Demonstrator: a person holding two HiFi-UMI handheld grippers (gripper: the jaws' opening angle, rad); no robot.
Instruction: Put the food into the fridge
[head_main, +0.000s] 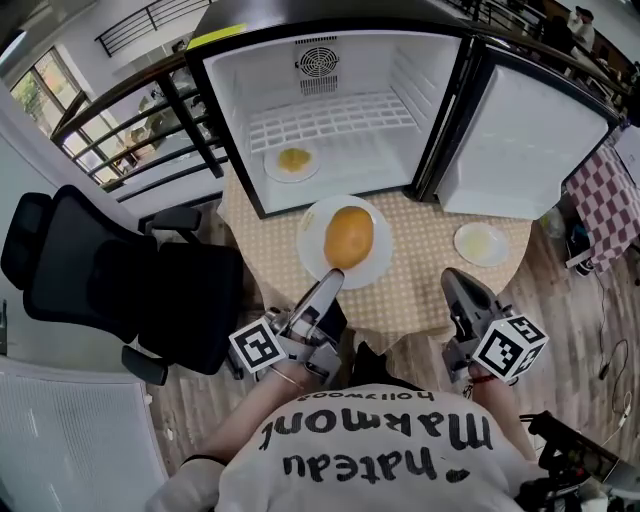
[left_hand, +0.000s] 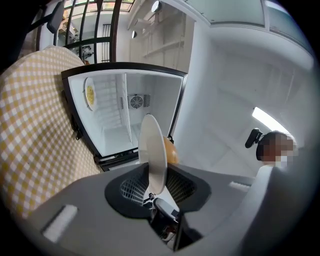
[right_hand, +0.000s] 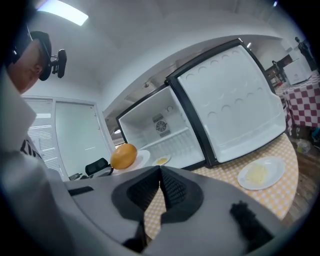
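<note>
The near rim of a white plate (head_main: 312, 228) is pinched edge-on between the jaws of the left gripper (head_main: 335, 282). In the left gripper view the plate (left_hand: 152, 150) is seen standing between the ribbed pads, which are pressed on its rim. An orange food (head_main: 349, 236) is carried on the plate, beyond the fingertips and not touched by them. In the left gripper view it (left_hand: 171, 152) is half hidden behind the plate.

The plate is held over the checked table (head_main: 420, 290), just in front of the open fridge (head_main: 330, 110). Whether it rests on the cloth cannot be told.

A second plate (head_main: 292, 162) with yellow food is seen on the fridge floor. A third plate (head_main: 481, 243) lies on the table near the door.

The right gripper (head_main: 460, 290) is kept low at the table's near edge. Its jaws (right_hand: 160, 176) are pressed together with nothing between them.
</note>
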